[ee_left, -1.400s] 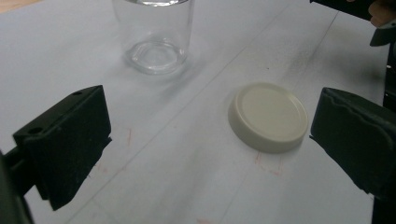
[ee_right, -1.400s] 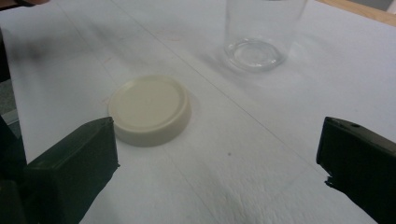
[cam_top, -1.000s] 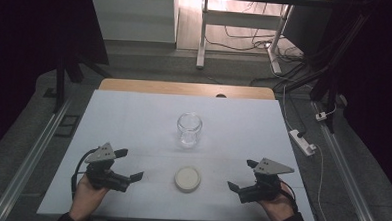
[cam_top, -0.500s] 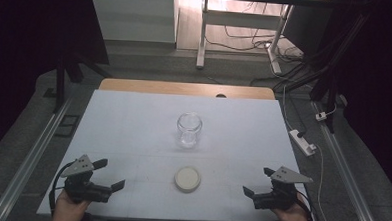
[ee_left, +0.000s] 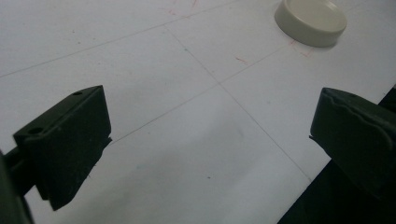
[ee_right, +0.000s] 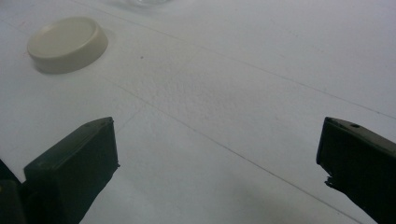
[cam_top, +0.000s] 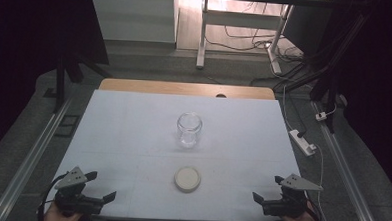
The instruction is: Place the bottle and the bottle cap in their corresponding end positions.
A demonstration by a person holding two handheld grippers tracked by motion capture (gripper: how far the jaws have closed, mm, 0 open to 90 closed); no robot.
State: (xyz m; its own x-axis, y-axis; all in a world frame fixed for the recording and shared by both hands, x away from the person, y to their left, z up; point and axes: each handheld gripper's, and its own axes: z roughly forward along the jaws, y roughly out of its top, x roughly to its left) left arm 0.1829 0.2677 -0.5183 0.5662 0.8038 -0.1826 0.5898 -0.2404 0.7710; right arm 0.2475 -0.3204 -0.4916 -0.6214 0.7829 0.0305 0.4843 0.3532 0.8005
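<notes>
A clear glass jar (cam_top: 189, 130) stands upright and uncapped at the middle of the white table (cam_top: 133, 133). Its round cream lid (cam_top: 187, 178) lies flat a little nearer to me, apart from the jar. My left gripper (cam_top: 101, 186) rests at the table's near left corner, open and holding nothing. In the left gripper view the lid (ee_left: 310, 21) lies far off at upper right, beyond the open left gripper (ee_left: 210, 135). My right gripper (cam_top: 268, 189) sits at the near right corner, open and holding nothing. The right gripper view has the lid (ee_right: 67, 44) at upper left, ahead of the open right gripper (ee_right: 217, 158).
The table's near edge (ee_left: 299, 186) runs close under the left gripper. A wooden strip (cam_top: 185, 88) borders the far side. On the floor to the right lies a white power strip (cam_top: 302, 141) with cables. Metal rails (cam_top: 31, 158) run along both sides.
Both grippers have drawn back toward me and outward, from beside the lid to the table's near corners. They stay open. Jar and lid have not moved.
</notes>
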